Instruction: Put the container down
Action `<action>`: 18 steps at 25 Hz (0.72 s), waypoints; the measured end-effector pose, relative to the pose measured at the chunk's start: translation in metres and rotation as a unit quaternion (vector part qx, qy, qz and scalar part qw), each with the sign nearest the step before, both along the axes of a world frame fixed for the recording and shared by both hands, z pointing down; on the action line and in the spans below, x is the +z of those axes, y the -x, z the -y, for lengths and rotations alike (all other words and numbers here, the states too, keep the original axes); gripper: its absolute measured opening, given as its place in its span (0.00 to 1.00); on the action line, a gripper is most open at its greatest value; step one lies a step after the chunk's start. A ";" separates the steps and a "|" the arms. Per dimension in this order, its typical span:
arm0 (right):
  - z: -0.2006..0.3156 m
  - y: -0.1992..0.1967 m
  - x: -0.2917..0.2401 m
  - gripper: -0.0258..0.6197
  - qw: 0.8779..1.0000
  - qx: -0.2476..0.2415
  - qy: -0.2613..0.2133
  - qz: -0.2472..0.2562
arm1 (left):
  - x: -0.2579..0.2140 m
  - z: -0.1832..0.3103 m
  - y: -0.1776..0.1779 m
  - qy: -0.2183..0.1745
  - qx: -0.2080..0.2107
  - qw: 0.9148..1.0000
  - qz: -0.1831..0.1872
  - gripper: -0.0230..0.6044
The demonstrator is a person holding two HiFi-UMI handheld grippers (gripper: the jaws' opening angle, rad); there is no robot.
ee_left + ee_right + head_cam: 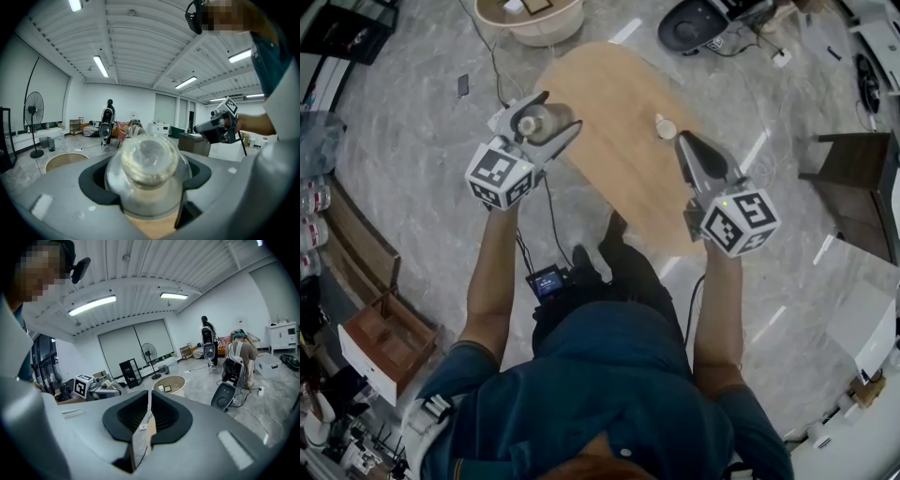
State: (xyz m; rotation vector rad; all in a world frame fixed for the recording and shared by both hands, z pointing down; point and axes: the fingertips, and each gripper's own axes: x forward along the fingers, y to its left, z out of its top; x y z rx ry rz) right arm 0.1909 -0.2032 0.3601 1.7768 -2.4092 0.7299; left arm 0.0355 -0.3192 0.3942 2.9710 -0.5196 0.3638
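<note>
Over the left edge of the bench [614, 164], the left gripper [558, 112] holds the clear container [532, 122] up off the wood, its fingers [56, 197] clamped on either side of the glassy body, with the neck pointing out ahead of them. Across the bench, the right gripper [684, 141] hangs with its fingers [164, 416] pressed together and nothing between them, tips aimed at a small pale round thing [665, 127] that sits on the bench just beyond them. That little piece is the only thing on the oval top; the rest of the wood below and between the two grippers is bare. Past the far end of the bench a wide tub [548, 36] stands on the marble floor, and to its right lies a black round device [689, 28] with wires around it. A thin cable [553, 220] runs across the floor beside the bench towards the person's feet, and a small dark slab [463, 85] lies on the floor to the left of the left gripper. Well off to the person's left is a wooden crate [380, 342], and to the right a dark stand [862, 173]. From the left gripper view, a fan [33, 108] stands by the far window and a figure [108, 117] is at the back wall.
</note>
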 end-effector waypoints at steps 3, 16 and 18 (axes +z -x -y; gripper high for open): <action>0.002 -0.004 0.014 0.06 1.000 0.005 0.009 0.000 | 0.025 0.007 -0.008 0.003 0.005 1.000 0.010 0.58; 0.013 -0.025 0.097 0.06 0.999 0.026 0.039 -0.007 | 0.125 0.018 -0.036 0.032 0.013 0.999 0.034 0.58; 0.015 -0.029 0.112 0.06 0.999 0.031 0.038 -0.017 | 0.140 0.018 -0.042 0.036 0.015 0.999 0.036 0.58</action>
